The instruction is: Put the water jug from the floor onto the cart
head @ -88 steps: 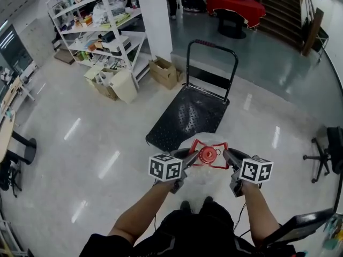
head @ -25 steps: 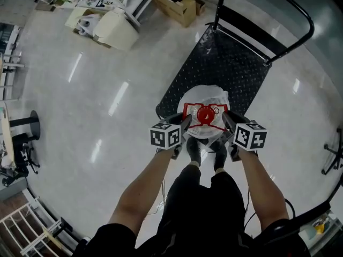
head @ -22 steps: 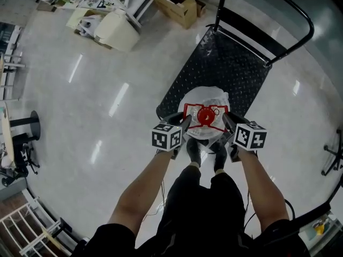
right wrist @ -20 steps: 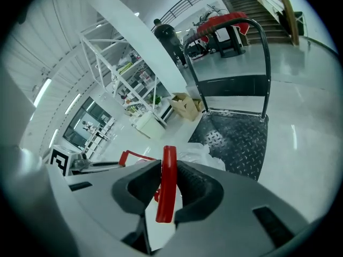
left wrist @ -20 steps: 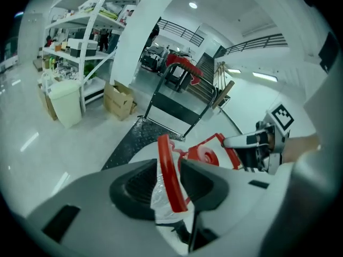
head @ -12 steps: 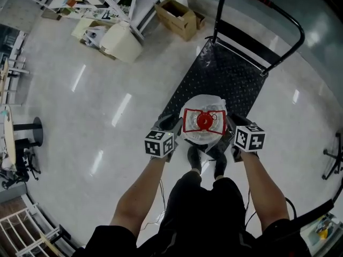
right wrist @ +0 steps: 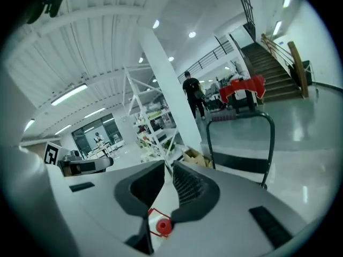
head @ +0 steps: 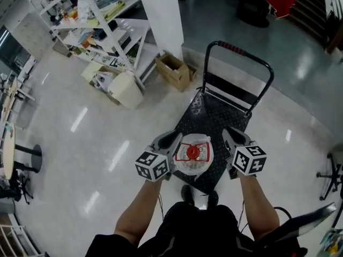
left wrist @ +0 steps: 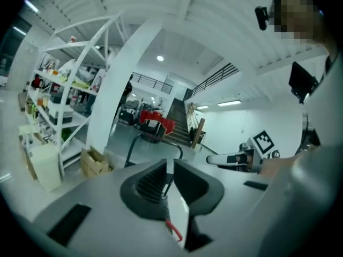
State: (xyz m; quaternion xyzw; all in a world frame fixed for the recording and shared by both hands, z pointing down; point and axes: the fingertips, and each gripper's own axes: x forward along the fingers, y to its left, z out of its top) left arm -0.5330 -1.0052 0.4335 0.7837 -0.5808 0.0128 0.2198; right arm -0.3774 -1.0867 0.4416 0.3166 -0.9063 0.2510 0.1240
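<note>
The water jug [head: 193, 154], clear with a red cap and a red handle, stands upright on the near end of the black cart [head: 217, 111]. My left gripper [head: 167, 141] hangs to its left and my right gripper [head: 233, 137] to its right, both above the jug and apart from it. The jaws of both have just been closing and stand a narrow gap apart with nothing between them. Through the left gripper [left wrist: 170, 167] gap a bit of the red handle [left wrist: 174, 232] shows far below. Under the right gripper [right wrist: 168, 167] the red cap [right wrist: 163, 227] shows.
The cart's push handle [head: 238, 52] rises at its far end. A cardboard box [head: 172, 70], a cream bin [head: 127, 90], a white pillar [head: 161, 15] and stocked shelves [head: 102, 20] stand at the far left. An office chair [head: 332, 175] is at right. A person [right wrist: 191, 92] stands far off.
Both grippers have let go of the jug's red handle and risen well above it. The jug stays on the cart's near end. The head view has lifted and shows more of the room.
</note>
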